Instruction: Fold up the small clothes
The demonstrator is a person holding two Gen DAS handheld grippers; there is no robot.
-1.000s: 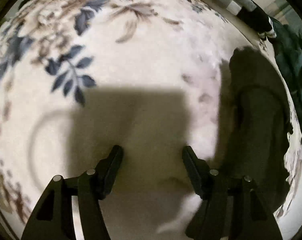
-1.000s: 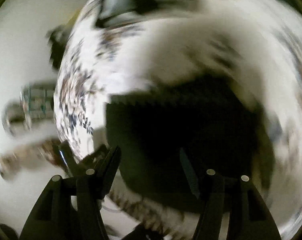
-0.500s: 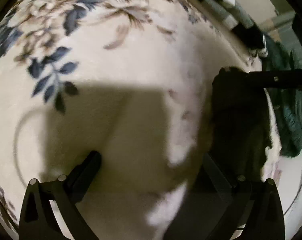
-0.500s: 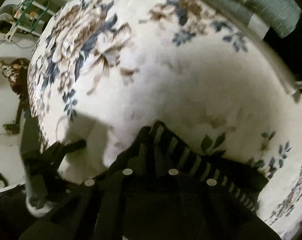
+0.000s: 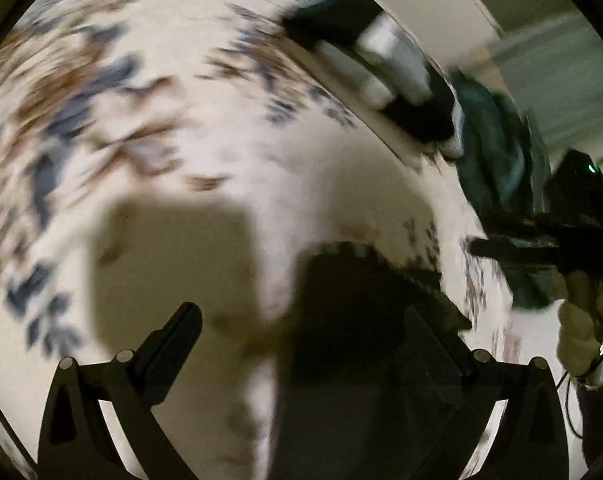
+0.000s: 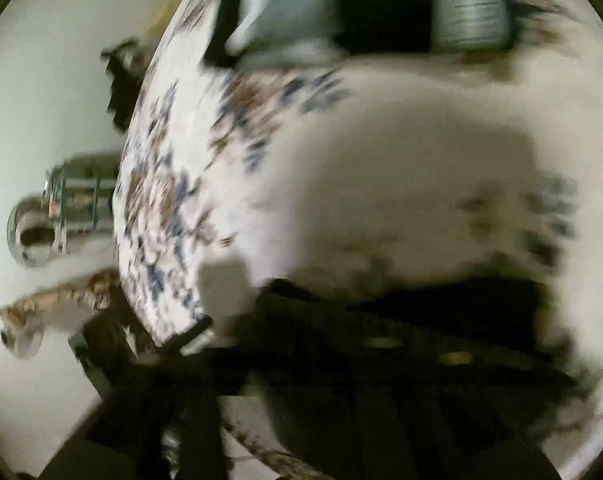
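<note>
While I'm watching the left gripper [image 5: 301, 344] standing wide and empty, the dark garment [image 5: 365, 320] is lying just ahead of its right finger on the floral cloth [image 5: 221, 140]. It's looking soft, light and floppy; I'm judging its ribbed far edge the best hold. Its long axis I can't tell. The right gripper [image 5: 497, 246] is opening, seemingly empty.

Matt floral cloth cover [image 5: 229, 128]; dark ribbed-knit garment [image 5: 365, 320].
</note>
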